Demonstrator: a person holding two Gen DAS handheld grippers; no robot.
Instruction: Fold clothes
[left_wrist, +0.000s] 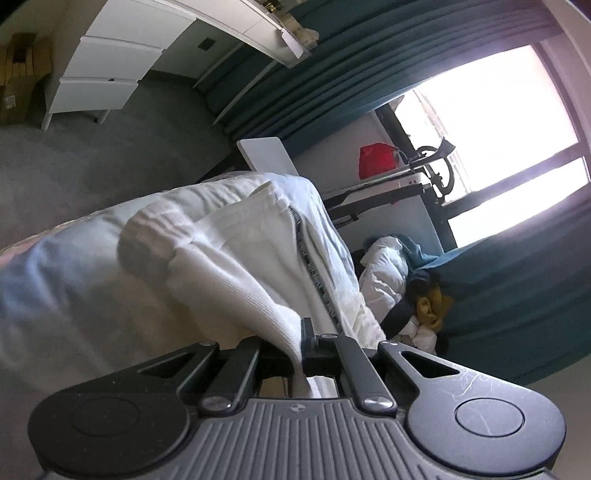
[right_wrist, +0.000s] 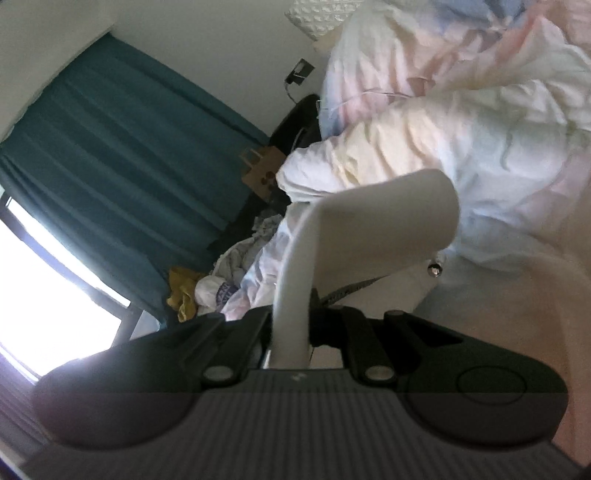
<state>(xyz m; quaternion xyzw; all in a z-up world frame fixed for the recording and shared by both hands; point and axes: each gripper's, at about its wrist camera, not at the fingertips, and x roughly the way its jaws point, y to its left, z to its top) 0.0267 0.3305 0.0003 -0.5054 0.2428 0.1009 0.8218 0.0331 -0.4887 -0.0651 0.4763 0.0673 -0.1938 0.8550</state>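
left gripper (left_wrist: 301, 345) and right gripper (right_wrist: 291, 332) each clamp the white knitted zip-up garment (left_wrist: 236, 254), raised above the pale rumpled duvet (right_wrist: 461, 129).

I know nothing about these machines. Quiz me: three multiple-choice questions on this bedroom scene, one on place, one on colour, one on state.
1. Where does the red bag sit? A by the window; B on the bed; C on the floor
2. What colour are the curtains? A teal; B red; C yellow
3. How is the left tool? A wide open; B shut on white cloth; C shut on nothing

Answers: A, the red bag stands beside the bright window; A, the curtains are teal; B, the left tool pinches the white garment.
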